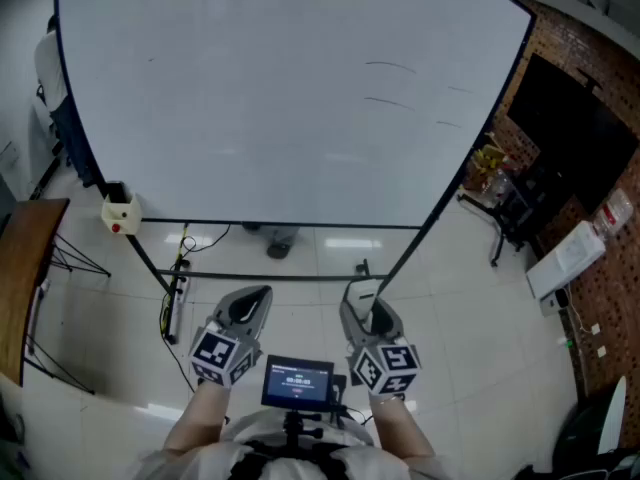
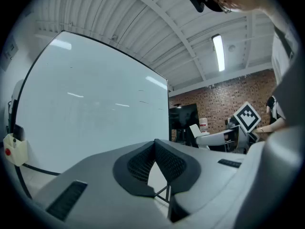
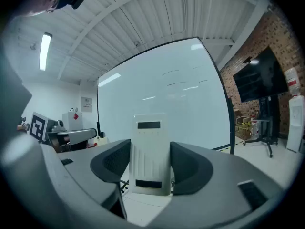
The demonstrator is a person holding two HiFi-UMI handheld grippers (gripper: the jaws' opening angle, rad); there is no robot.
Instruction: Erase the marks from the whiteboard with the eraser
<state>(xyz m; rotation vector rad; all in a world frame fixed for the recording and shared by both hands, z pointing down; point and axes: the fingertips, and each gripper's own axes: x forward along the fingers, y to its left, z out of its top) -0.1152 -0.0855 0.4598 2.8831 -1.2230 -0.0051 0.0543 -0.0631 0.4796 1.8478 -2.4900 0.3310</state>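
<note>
Only the right gripper view clearly shows the eraser (image 3: 150, 137) upright between the right gripper's (image 3: 150, 152) clamping fingers. The left gripper's (image 2: 155, 145) fingers meet, empty. Faint marks (image 1: 390, 67) streak the whiteboard (image 1: 270, 108) beyond both fingertips.

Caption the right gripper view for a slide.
Right gripper grips a white ribbed plastic eraser upright, facing the large white whiteboard bearing faint dark marks.

Bright, even light from ceiling tube lamps (image 2: 218, 52) lays soft streaks of glare on the whiteboard (image 1: 260, 98) and glossy floor (image 1: 320, 258), while the 2 gripper views bulge fisheye-style, black-cornered, foregrounds blurred.
</note>
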